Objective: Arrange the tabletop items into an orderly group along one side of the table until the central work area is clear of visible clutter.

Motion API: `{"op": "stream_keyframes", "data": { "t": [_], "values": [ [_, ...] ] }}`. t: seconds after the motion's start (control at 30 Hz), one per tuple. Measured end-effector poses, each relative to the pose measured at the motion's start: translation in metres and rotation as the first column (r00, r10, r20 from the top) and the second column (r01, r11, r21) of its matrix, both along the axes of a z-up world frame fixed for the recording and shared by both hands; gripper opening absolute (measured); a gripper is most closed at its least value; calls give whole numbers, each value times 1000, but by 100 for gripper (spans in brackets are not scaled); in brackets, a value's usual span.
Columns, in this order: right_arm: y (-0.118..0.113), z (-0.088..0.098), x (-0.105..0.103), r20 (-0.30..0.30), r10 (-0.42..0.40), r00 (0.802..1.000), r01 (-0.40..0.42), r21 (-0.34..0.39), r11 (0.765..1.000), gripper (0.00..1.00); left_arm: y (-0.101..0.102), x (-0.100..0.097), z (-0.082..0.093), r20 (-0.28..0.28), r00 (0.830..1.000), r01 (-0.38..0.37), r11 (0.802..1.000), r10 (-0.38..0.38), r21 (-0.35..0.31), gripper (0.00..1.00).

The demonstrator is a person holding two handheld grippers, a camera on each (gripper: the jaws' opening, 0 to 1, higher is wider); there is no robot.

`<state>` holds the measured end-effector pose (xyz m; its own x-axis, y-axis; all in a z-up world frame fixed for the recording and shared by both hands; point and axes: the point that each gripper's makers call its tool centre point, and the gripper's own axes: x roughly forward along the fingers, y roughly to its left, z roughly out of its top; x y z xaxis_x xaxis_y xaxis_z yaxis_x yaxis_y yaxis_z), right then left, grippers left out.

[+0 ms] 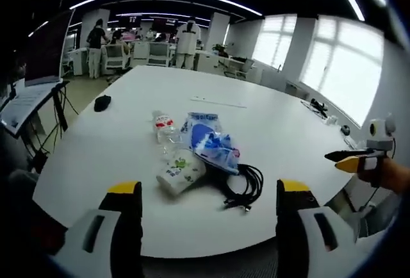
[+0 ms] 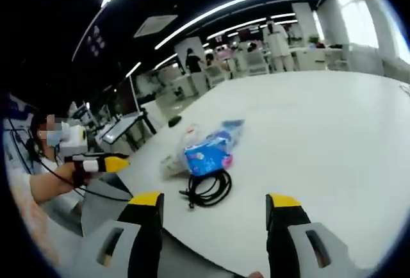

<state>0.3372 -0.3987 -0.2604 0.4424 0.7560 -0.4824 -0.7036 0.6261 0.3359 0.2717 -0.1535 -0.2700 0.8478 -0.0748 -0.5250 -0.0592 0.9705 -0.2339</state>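
A small heap lies on the white table (image 1: 128,156): a clear bottle with a red label (image 1: 163,127), a blue plastic pack (image 1: 211,140), a white and green wipes pack (image 1: 180,172) and a coiled black cable (image 1: 246,188). A black mouse (image 1: 102,102) sits apart at the far left. My left gripper (image 1: 209,187) is open, short of the heap at the near edge. In the right gripper view the blue pack (image 2: 206,156), cable (image 2: 208,188) and wipes pack (image 2: 170,163) lie ahead of my right gripper (image 2: 214,200), which is open and holds nothing.
A thin white strip (image 1: 218,102) lies beyond the heap. Small dark items (image 1: 317,106) sit near the table's right edge. A laptop on a stand (image 1: 38,66) is left of the table. People stand at desks in the background (image 1: 186,41).
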Motion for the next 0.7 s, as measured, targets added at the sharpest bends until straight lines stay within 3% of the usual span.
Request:
{"op": "stream_keyframes", "data": {
  "t": [0.23, 0.27, 0.4, 0.5, 0.6, 0.7],
  "values": [
    [-8, -4, 12, -12, -48, 999, 48, 29, 998, 62, -6, 11, 2, -16, 1000, 12, 999, -12, 34, 80],
    [-8, -5, 12, -32, -63, 998, 64, 27, 998, 61, -1, 14, 0, -32, 999, -2, 1000, 3, 19, 78],
    [-2, -7, 10, -31, -55, 998, 57, 60, 997, 59, -14, 27, 1, 9, 1000, -22, 1000, 22, -19, 71],
    [-2, -18, 4, -58, -26, 998, 26, 14, 1000, 58, -29, 33, -8, -26, 999, -24, 996, 22, -84, 69],
    [-5, -9, 5, -20, -40, 999, 41, 32, 999, 58, -38, 40, -14, -32, 999, -19, 995, 16, -101, 68],
    [-12, -12, 8, -48, -95, 994, 97, 52, 994, 56, -47, 46, -25, -71, 997, -37, 989, 27, -146, 70]
  ]
}}
